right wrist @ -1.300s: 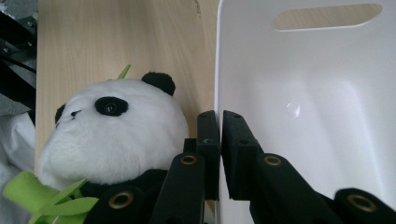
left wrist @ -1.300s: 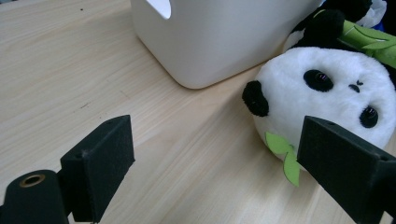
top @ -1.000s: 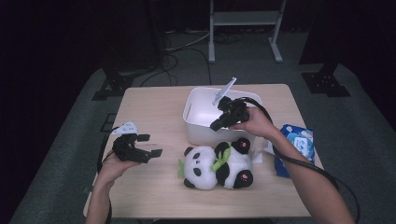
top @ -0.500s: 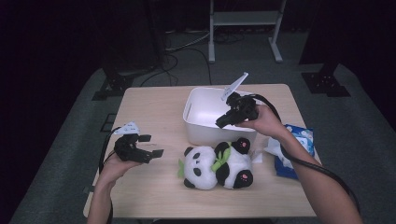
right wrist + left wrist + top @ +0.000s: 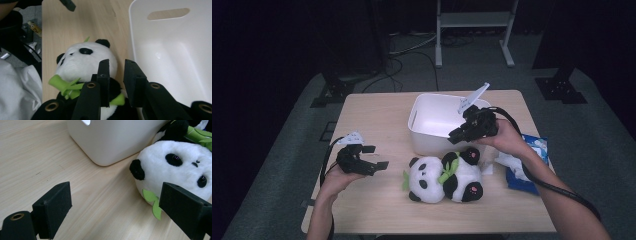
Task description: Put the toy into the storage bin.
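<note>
We've got the right gripper point(image 5: 455, 133) mid-frame above the panda plush point(image 5: 443, 173), jaws just been opening, nothing between; left gripper point(image 5: 378, 156) spread wide, lower left.

Panda plush point(image 5: 444, 176): black & white w/ green leaves. Bin point(image 5: 437, 122) white, table point(image 5: 377, 115) light wood. Packet point(image 5: 527, 165) blue.

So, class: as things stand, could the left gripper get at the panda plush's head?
Probably yes. The left gripper sits with jaws wide open, pointing at the panda plush, and bare table lies between them. The white bin stands off to the side, not in the path.
</note>
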### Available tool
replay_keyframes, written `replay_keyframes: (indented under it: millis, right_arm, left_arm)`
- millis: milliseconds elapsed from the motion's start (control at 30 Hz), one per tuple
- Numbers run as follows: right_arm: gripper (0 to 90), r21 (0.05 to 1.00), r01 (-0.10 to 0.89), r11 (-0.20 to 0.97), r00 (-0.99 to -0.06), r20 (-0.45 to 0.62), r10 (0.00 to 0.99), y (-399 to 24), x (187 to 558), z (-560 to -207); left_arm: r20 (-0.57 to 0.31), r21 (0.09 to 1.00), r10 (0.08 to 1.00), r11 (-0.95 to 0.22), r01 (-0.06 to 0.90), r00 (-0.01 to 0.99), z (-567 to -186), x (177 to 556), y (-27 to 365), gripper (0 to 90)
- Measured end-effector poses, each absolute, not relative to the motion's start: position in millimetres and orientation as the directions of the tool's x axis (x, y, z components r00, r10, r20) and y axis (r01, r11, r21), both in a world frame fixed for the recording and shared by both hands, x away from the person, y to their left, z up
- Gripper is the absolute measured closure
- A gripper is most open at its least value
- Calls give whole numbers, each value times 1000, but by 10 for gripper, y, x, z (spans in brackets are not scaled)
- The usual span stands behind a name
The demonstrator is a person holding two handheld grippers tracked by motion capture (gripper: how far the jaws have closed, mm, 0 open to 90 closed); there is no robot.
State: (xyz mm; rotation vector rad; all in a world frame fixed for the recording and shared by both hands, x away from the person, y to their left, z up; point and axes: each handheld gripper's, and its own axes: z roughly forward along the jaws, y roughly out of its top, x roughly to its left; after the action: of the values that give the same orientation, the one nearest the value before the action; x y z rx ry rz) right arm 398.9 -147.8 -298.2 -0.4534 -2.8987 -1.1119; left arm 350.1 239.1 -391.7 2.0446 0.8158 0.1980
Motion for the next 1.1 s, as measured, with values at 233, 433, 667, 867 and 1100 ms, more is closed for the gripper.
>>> replay_keyframes:
  millis: [233,433,667,867,1100]
  right_arm:
    - [719,642,255,723,-964,112,240,-1483,3783,-3061]
    - [692,648,240,723,-969,121,214,-1505,3649,-3138]
    - [654,630,236,740,-972,137,193,-1492,3503,-3245]
    - [613,617,232,752,-973,139,187,-1462,3443,-3357]
    - [527,603,224,766,-975,128,184,-1389,3433,-3481]
  left_arm:
    - [-163,790,617,-386,477,770,-3924,3496,2380,97]
    - [-155,790,613,-394,470,775,-3913,3489,2370,97]
    - [-154,789,615,-395,471,773,-3911,3486,2364,96]
    - [-152,788,615,-397,470,774,-3910,3485,2365,96]
    - [-153,789,614,-395,470,774,-3906,3483,2375,97]
